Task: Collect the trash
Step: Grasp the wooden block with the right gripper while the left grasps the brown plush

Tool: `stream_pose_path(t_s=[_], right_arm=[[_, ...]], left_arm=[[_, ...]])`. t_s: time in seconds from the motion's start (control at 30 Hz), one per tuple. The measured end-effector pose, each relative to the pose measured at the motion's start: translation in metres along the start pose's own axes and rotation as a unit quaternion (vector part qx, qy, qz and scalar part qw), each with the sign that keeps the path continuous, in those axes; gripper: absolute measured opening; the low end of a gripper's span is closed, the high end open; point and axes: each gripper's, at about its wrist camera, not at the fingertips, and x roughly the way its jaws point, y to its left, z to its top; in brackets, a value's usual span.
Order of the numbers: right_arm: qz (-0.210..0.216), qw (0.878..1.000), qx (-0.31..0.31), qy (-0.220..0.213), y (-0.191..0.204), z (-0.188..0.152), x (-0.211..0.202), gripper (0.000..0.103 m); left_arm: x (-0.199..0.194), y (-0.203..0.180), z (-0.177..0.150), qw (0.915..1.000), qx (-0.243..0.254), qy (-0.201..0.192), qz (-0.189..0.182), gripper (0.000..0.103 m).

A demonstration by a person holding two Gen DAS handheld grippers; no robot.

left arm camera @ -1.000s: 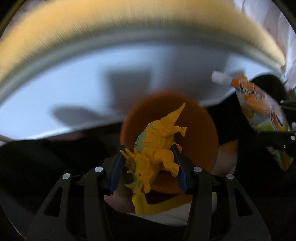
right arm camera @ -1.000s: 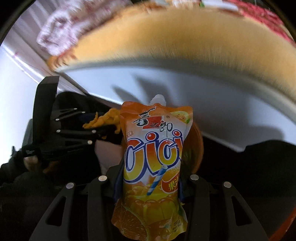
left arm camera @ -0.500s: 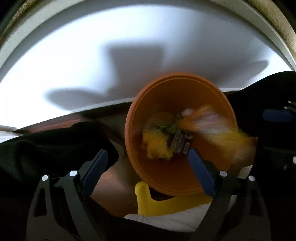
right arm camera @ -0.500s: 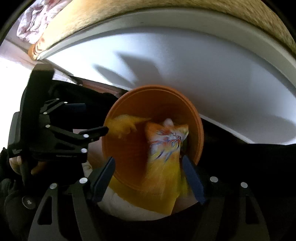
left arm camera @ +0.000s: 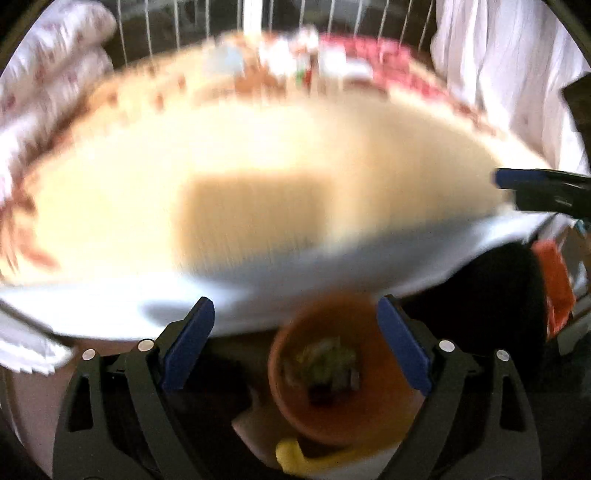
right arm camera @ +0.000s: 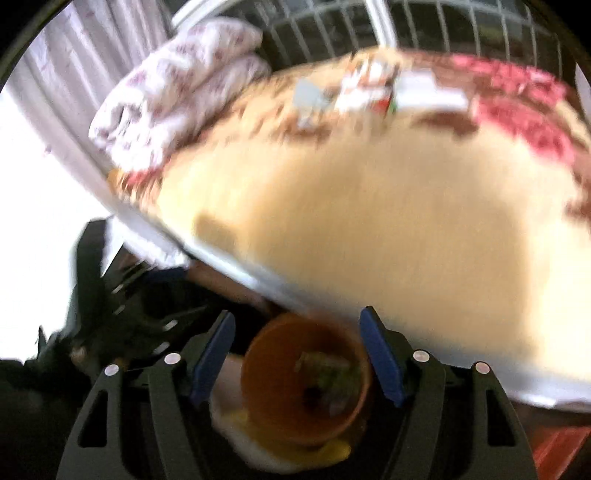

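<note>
One orange bin [left arm camera: 332, 376], one tan-topped table [left arm camera: 258, 192], two grippers, one folded quilt [right arm camera: 177, 92].

1. A broad cream-yellow mat [right arm camera: 388, 229] with a blurred reddish-brown patterned border covers the raised surface.
2. A folded white quilt with red print [right arm camera: 177, 99] lies at the mat's far left corner.
3. A white metal window grille [right arm camera: 424, 29] stands beyond the mat's far edge.
4. White curtain fabric [left arm camera: 498, 74] hangs past the mat's right end.

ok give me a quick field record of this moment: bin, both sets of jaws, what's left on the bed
bin: orange bin, below both grippers, blurred trash inside
left gripper: jaws open, have just been opening, nothing between them
right gripper: jaws open, empty
bed: beige cover, a few blurred small items at the far end
image quality: heavy motion blur
</note>
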Motion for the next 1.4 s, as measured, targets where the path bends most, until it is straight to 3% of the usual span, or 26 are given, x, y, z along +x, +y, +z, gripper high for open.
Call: stream_pose_path(t_s=[0.1, 0.23, 0.37, 0.5, 0.6, 0.77, 0.87, 0.97, 1.0, 1.03, 1.4], right_arm=[[-0.023, 0.999, 0.002, -0.033, -0.008, 0.043, 0.017, 0.069], [-0.062, 0.997, 0.001, -0.044, -0.012, 0.098, 0.064, 0.069], [-0.082, 0.996, -0.018, -0.026, -0.025, 0.138, 0.105, 0.069], [-0.102, 0.992, -0.08, 0.007, -0.035, 0.164, 0.138, 0.069], [-0.097, 0.987, -0.128, 0.023, -0.043, 0.171, 0.148, 0.069], [-0.04, 0.984, -0.164, 0.057, -0.06, 0.178, 0.164, 0.068], [0.0, 0.985, -0.162, 0.067, -0.061, 0.181, 0.173, 0.05], [0.008, 0.986, -0.15, 0.069, -0.059, 0.18, 0.181, 0.046], [0.011, 0.988, -0.141, 0.067, -0.059, 0.181, 0.182, 0.046], [0.011, 0.99, -0.129, 0.063, -0.061, 0.18, 0.18, 0.036], [-0.004, 0.995, -0.097, -0.013, -0.049, 0.142, 0.115, 0.036]], left_arm=[[-0.002, 0.008, 0.029, 0.9988, -0.01, -0.04, 0.027, 0.09], [0.011, 0.02, 0.061, 0.9961, -0.051, -0.061, 0.037, 0.09], [0.023, 0.033, 0.077, 0.9945, -0.079, -0.06, 0.036, 0.09], [0.031, 0.039, 0.083, 0.994, -0.088, -0.057, 0.03, 0.09], [0.032, 0.041, 0.084, 0.9942, -0.086, -0.059, 0.028, 0.09], [0.037, 0.041, 0.086, 0.9943, -0.087, -0.059, 0.019, 0.09], [0.041, 0.039, 0.089, 0.9941, -0.09, -0.056, 0.023, 0.09], [0.048, 0.038, 0.093, 0.9943, -0.091, -0.049, 0.028, 0.09], [0.049, 0.039, 0.095, 0.9942, -0.091, -0.049, 0.031, 0.09], [0.051, 0.039, 0.097, 0.994, -0.092, -0.049, 0.032, 0.09], [0.079, 0.038, 0.13, 0.9926, -0.098, -0.043, 0.059, 0.09]])
